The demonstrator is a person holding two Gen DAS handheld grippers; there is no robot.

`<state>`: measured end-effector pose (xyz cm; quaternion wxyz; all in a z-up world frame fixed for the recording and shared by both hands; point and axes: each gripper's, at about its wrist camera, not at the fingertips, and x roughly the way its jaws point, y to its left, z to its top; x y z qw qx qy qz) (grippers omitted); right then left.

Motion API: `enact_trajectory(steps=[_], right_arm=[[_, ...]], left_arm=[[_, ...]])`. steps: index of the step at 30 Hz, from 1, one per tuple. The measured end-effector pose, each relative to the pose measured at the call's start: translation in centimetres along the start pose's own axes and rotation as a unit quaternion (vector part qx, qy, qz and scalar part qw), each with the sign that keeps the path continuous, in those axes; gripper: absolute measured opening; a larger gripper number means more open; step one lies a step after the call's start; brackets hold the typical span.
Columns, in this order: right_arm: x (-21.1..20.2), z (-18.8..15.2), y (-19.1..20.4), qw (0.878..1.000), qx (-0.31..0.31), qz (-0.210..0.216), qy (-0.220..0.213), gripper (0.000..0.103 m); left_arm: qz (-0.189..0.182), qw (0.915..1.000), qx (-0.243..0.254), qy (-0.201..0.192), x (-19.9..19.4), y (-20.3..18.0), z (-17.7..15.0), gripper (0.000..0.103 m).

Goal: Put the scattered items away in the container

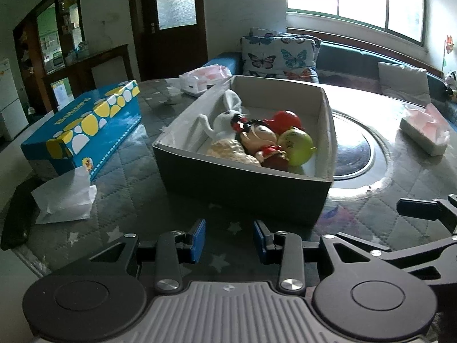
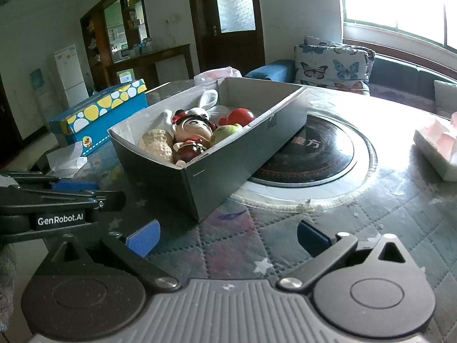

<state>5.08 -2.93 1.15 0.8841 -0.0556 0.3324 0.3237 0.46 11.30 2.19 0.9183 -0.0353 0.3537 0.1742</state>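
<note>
A grey open box stands on the table ahead of both grippers. In it lie a doll in red, a white rabbit toy, a red toy, a green apple and a peanut-shaped toy. My left gripper is open and empty, just short of the box's near wall. My right gripper is open wide and empty, near the box's corner. The left gripper also shows in the right wrist view.
A blue box with yellow and white spots lies left of the grey box. Crumpled white paper lies by it. Tissue packs sit at the far side and right. A round black hob is set in the table.
</note>
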Motion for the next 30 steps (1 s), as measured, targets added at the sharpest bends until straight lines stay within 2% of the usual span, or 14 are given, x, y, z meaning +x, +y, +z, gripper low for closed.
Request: enact_trajectory(steps=[16, 30], right_arm=[[2.4, 1.2, 0.9, 1.000, 0.001, 0.009, 0.020, 0.103], [3.7, 1.6, 1.3, 1.000, 0.000, 0.010, 0.028, 0.103]], left_arm=[[0.026, 0.9996, 0.008, 0.011, 2.0, 1.5, 0.8, 0.038], [0.027, 0.9996, -0.006, 0.010, 3.1, 2.5, 1.6, 0.037]])
